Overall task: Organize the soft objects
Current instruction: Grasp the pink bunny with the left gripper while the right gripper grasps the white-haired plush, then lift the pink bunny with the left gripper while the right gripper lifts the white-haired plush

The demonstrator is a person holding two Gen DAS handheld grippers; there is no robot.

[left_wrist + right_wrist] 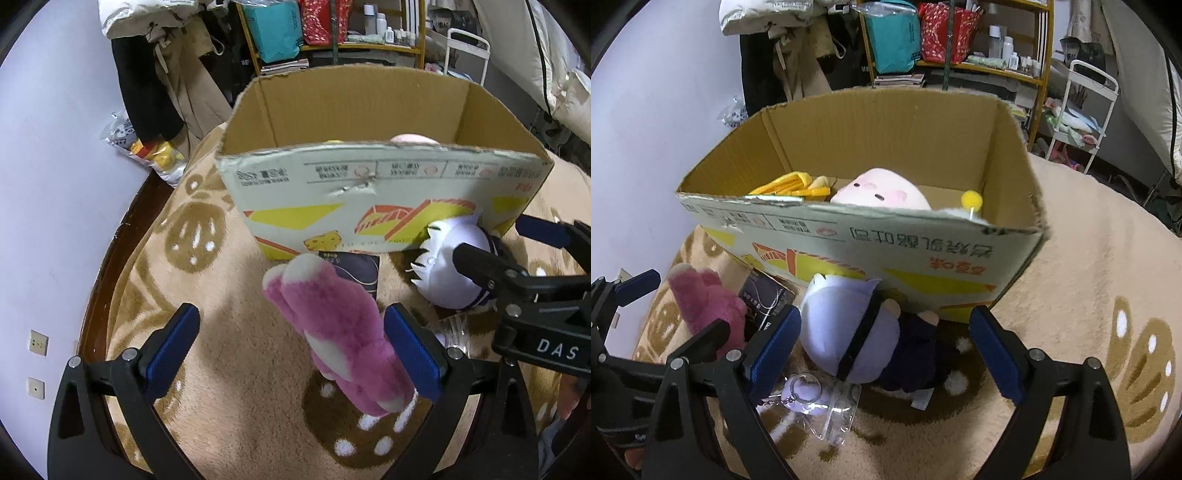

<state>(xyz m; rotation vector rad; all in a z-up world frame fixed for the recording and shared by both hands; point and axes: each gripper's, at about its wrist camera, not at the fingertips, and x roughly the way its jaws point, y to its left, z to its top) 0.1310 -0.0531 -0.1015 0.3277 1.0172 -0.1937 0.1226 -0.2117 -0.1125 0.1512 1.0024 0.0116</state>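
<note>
On the beige blanket [1089, 258], before the cardboard box [871, 243], I have 2 plush toys.
My left gripper [291, 347] is spread wide around the pink plush [332, 325]; my right gripper [886, 347] is spread around the lavender-headed doll [846, 328], which touches the box wall. Both toys lie outside the box.

I see a fluffy pink plush toy [340, 332] on matt, fuzzy blanket [240, 387] before a corrugated cardboard box [369, 96], its printed face torn.
</note>
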